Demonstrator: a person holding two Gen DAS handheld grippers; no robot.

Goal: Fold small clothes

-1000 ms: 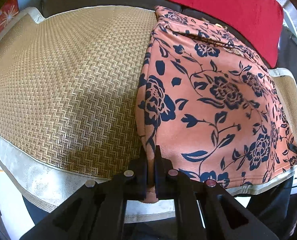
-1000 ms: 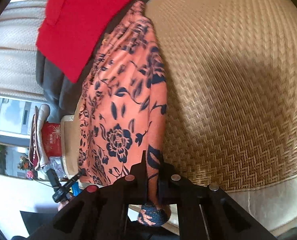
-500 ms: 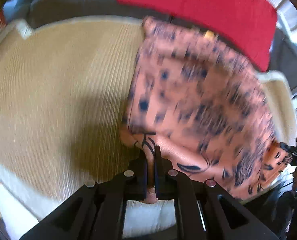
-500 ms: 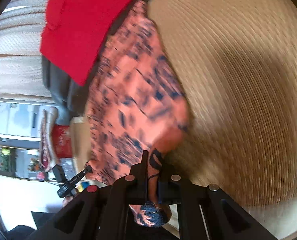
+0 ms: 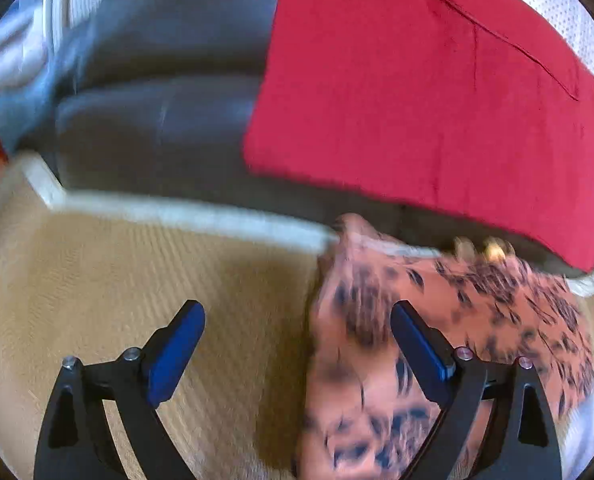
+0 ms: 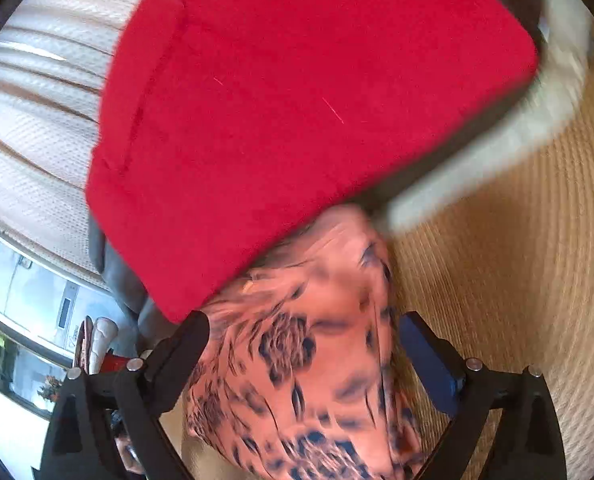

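Note:
An orange garment with dark blue flowers (image 5: 377, 360) lies bunched on the woven straw mat (image 5: 117, 300), its far end near the mat's back border. It also shows in the right wrist view (image 6: 305, 360). My left gripper (image 5: 297, 336) is open, its jaws wide apart; the cloth's left edge lies between and under them. My right gripper (image 6: 305, 344) is open too, with the cloth lying loose between its jaws. Both views are blurred by motion.
A red cloth (image 5: 437, 92) hangs over the dark sofa back (image 5: 157, 112) just behind the garment; it also shows in the right wrist view (image 6: 297, 100). The mat's pale border (image 5: 197, 216) runs along the back. A window and clutter (image 6: 37, 320) lie at the left.
Both grippers carried the garment's near edge forward toward the sofa back, then opened and let the cloth go. The garment now lies doubled over and shorter.

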